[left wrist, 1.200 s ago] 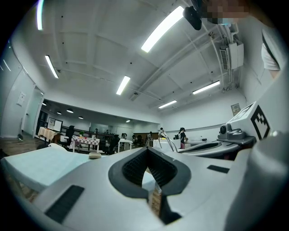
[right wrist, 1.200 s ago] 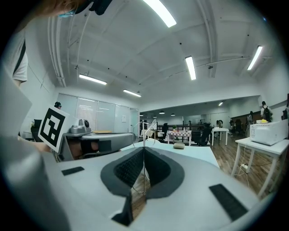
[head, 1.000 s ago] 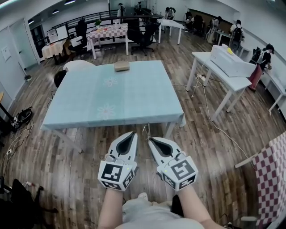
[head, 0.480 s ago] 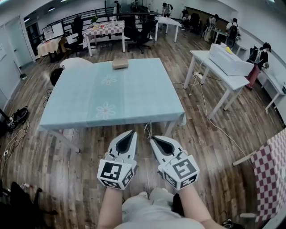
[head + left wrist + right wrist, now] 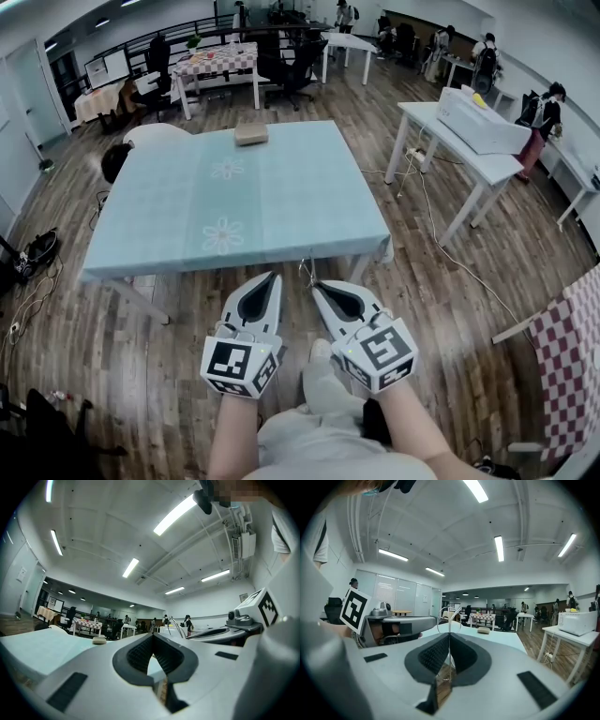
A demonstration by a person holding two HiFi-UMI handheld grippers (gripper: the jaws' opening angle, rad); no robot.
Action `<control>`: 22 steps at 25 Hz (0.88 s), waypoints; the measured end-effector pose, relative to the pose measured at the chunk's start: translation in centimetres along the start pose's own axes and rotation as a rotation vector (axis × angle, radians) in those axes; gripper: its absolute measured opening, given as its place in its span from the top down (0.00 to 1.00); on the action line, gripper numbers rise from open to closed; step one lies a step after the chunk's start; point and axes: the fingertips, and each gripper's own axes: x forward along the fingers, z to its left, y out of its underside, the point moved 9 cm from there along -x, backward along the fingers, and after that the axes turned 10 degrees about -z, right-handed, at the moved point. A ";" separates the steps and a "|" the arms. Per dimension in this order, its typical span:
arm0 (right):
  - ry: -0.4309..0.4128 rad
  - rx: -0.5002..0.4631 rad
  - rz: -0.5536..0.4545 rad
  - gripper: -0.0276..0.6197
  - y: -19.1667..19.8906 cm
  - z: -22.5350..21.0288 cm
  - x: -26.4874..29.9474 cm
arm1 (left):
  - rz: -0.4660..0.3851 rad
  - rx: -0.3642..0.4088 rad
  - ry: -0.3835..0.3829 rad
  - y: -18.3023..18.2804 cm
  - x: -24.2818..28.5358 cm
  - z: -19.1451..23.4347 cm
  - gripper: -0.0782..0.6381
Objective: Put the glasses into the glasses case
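Observation:
The tan glasses case (image 5: 250,133) lies shut at the far edge of the light blue table (image 5: 281,206); it also shows as a small lump in the left gripper view (image 5: 99,640) and the right gripper view (image 5: 483,630). My right gripper (image 5: 314,284) hangs just short of the table's near edge, shut on thin wire-rimmed glasses (image 5: 449,618). Their rims stick up past the fingertips, and the glasses (image 5: 304,270) are only a faint wire in the head view. My left gripper (image 5: 274,276) is beside it, its tips together with nothing between them.
A white table (image 5: 469,150) with a white box (image 5: 483,127) stands to the right, with cables (image 5: 441,234) trailing over the wooden floor beneath. A checked cloth (image 5: 567,366) is at the lower right. Chairs, more tables and several people fill the back of the room.
The person has stepped towards the blue table, so its near edge is closer to both grippers. A shoe now shows between the arms. Both grippers' jaws stand as before.

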 end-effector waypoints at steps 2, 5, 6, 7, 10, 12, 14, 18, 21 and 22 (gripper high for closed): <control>-0.010 0.000 -0.001 0.94 0.1 -0.4 0.6 | -0.002 0.003 -0.010 0.1 0.2 0.4 0.88; -0.024 0.002 -0.001 0.94 0.5 -0.8 1.4 | -0.005 0.000 -0.028 0.5 0.5 1.0 0.88; -0.028 0.003 -0.001 0.94 0.6 -0.9 1.6 | -0.006 0.000 -0.032 0.6 0.6 1.3 0.88; -0.032 0.005 0.000 0.94 0.9 -1.0 1.9 | -0.006 0.000 -0.036 0.7 0.8 1.5 0.88; -0.036 0.011 0.005 0.94 1.4 -1.7 2.7 | -0.003 0.003 -0.040 1.1 1.7 2.0 0.88; -0.035 0.018 0.001 0.94 1.6 -2.6 3.4 | -0.002 0.006 -0.039 1.3 2.5 2.4 0.88; -0.037 0.023 -0.006 0.94 1.5 -3.4 4.3 | -0.003 0.011 -0.043 1.4 3.5 3.0 0.88; -0.046 0.028 -0.011 0.94 1.7 -5.1 6.2 | -0.003 0.013 -0.056 1.9 5.4 4.3 0.88; -0.056 0.032 -0.011 0.94 1.9 -6.1 7.8 | -0.001 0.017 -0.062 2.2 6.8 5.4 0.88; -0.059 0.033 -0.011 0.94 1.9 -6.5 8.4 | -0.001 0.018 -0.065 2.2 7.3 5.8 0.88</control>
